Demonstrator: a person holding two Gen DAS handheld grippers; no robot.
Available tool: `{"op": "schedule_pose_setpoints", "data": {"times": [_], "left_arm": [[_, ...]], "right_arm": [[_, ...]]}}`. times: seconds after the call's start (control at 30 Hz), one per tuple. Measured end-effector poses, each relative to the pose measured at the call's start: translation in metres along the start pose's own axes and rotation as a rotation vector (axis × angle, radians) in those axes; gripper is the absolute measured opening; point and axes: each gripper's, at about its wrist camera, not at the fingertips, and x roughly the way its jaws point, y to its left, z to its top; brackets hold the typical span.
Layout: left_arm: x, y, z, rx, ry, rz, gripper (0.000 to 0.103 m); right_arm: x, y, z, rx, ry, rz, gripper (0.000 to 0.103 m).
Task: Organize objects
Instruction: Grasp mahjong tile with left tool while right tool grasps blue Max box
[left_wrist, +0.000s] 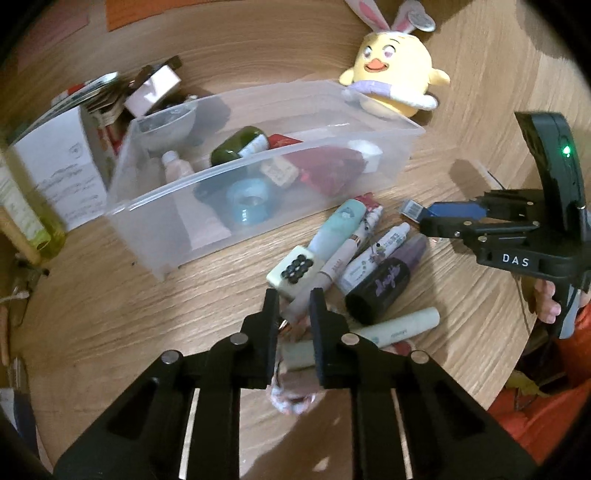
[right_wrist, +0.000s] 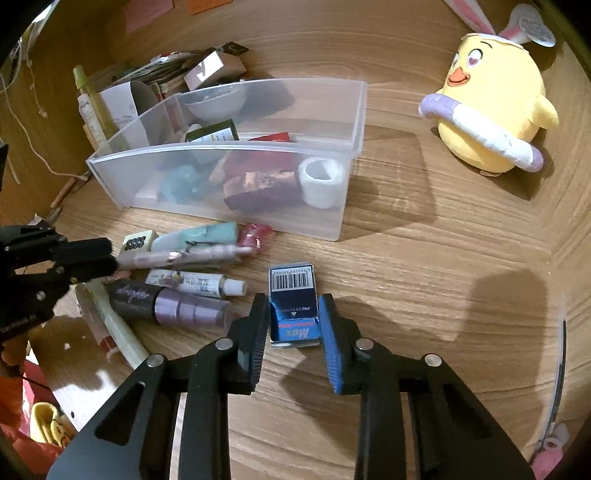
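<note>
Right tool (right_wrist: 293, 317) pinches the blue "Max" staple box (right_wrist: 293, 306) on the desk (right_wrist: 424, 295); left tool (left_wrist: 293, 306) nips a slim pink tube (left_wrist: 314, 284) in the loose pile. The clear bin (right_wrist: 229, 151) is part filled; a black-and-purple bottle (right_wrist: 166, 302) and more tubes still wait outside.

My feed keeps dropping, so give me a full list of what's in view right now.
clear bin: one, translucent, table centre, holding bottles, a white roll and a dark red pouch.
plush chick: one, yellow, right of the bin.
tubes and bottles: a pile, mixed colours, in front of the bin.
blue box: one, barcoded, between the right pads.
pink pen: one, in the pile, its end in the left pads.
boxes and cards: a cluster behind the bin.
left hand-held gripper: shut on the pen.
right hand-held gripper: shut on the box.
</note>
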Motion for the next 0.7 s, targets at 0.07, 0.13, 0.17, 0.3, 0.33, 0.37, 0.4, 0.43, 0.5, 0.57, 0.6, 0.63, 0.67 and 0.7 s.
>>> {"op": "schedule_pose_setpoints", "data": {"times": [0.07, 0.13, 0.17, 0.3, 0.33, 0.37, 0.4, 0.43, 0.5, 0.57, 0.6, 0.63, 0.67, 0.7], "left_arm": [[-0.007, 0.006, -0.006, -0.020, -0.005, 0.006, 0.014], [-0.013, 0.013, -0.014, -0.040, -0.003, 0.019, 0.003], [-0.015, 0.017, -0.018, -0.050, 0.003, 0.028, 0.003], [-0.020, 0.036, -0.035, -0.103, 0.033, 0.056, 0.003], [-0.020, 0.040, -0.040, -0.114, 0.040, 0.066, 0.003], [-0.022, 0.044, -0.042, -0.124, 0.042, 0.067, 0.003], [-0.024, 0.046, -0.043, -0.132, 0.041, 0.065, 0.003], [-0.026, 0.048, -0.043, -0.139, 0.037, 0.057, 0.003], [-0.031, 0.048, -0.038, -0.140, 0.016, 0.044, 0.003], [-0.032, 0.043, -0.028, -0.115, -0.008, 0.035, 0.009], [-0.031, 0.040, -0.023, -0.101, -0.014, 0.032, 0.012], [-0.028, 0.035, -0.017, -0.082, -0.019, 0.030, 0.019], [-0.024, 0.031, -0.012, -0.068, -0.018, 0.027, 0.026], [-0.018, 0.028, -0.007, -0.056, -0.011, 0.023, 0.029]], "right_arm": [[-0.002, -0.002, -0.002, 0.006, 0.001, -0.007, 0.025], [-0.005, -0.006, -0.005, 0.014, 0.003, -0.010, 0.025], [-0.006, -0.007, -0.007, 0.018, 0.003, -0.013, 0.025], [-0.012, -0.012, -0.013, 0.037, 0.004, -0.023, 0.025], [-0.013, -0.013, -0.015, 0.040, 0.004, -0.024, 0.025], [-0.014, -0.014, -0.016, 0.043, 0.005, -0.025, 0.025], [-0.016, -0.014, -0.018, 0.047, 0.005, -0.026, 0.025], [-0.016, -0.014, -0.018, 0.050, 0.005, -0.025, 0.025], [-0.017, -0.013, -0.019, 0.056, 0.004, -0.021, 0.025], [-0.016, -0.012, -0.020, 0.055, 0.002, -0.019, 0.025], [-0.016, -0.011, -0.020, 0.055, 0.001, -0.017, 0.025], [-0.016, -0.010, -0.021, 0.054, 0.001, -0.016, 0.025], [-0.017, -0.009, -0.021, 0.052, 0.001, -0.014, 0.025], [-0.017, -0.008, -0.022, 0.050, 0.001, -0.014, 0.025]]}}
